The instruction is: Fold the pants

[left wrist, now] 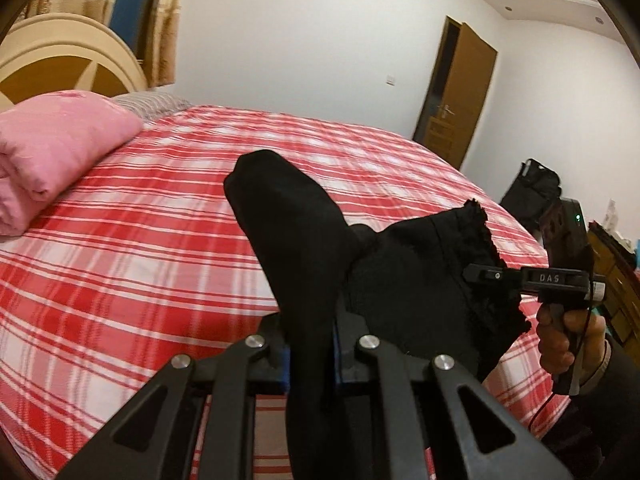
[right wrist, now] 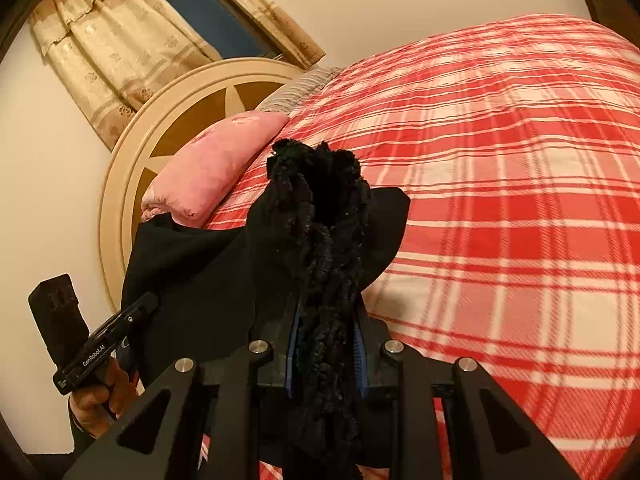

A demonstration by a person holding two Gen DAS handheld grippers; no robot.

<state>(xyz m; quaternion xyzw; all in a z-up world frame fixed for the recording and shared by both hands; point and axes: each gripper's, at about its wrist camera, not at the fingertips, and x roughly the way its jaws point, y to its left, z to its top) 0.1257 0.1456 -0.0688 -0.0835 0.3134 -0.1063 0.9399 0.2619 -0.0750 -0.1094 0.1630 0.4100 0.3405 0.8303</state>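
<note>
The black pants (left wrist: 296, 240) hang in the air above the red plaid bed (left wrist: 140, 240), held between both grippers. My left gripper (left wrist: 310, 344) is shut on a smooth fold of the pants that stands up between its fingers. My right gripper (right wrist: 326, 336) is shut on a fuzzy, frayed black edge of the pants (right wrist: 320, 216). The right gripper also shows in the left wrist view (left wrist: 484, 274), at the right, clamped on the frayed edge. The left gripper shows at the lower left of the right wrist view (right wrist: 140, 312), against the black cloth.
A folded pink quilt (left wrist: 52, 152) lies at the head of the bed by the round headboard (right wrist: 160, 140). A curtained window (right wrist: 168, 28) is behind it. A brown door (left wrist: 456, 92), a black bag (left wrist: 532, 188) and a wooden dresser (left wrist: 616, 272) stand beyond the bed's far side.
</note>
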